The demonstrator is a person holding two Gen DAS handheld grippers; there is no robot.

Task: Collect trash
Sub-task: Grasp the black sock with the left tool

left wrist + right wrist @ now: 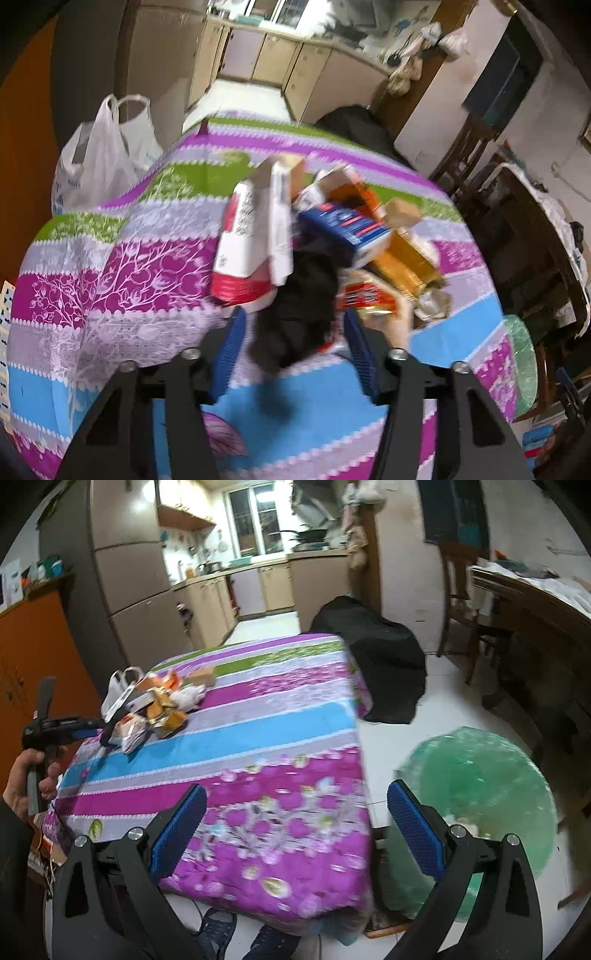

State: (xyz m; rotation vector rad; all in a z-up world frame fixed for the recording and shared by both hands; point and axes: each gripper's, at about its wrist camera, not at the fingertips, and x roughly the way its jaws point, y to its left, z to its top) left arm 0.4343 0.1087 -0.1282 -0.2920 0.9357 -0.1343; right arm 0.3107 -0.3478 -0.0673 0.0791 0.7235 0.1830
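Left wrist view: left hand-held gripper (291, 354) hangs half-open over a blurry dark thing, grip unclear, trash pile (332, 236) just ahead on the bench (110, 258). Right hand-held gripper (295, 830) gapes empty. A rushed grab could scatter boxes.

One worktop (295, 716), one green bin bag (480, 775), two white carrier bags (99, 162) and several crumpled cartons (258, 236) are counted.

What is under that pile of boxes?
The pile of boxes sits on the striped tablecloth. A black, blurred thing lies in front of it. Whatever is beneath the cloth is covered.
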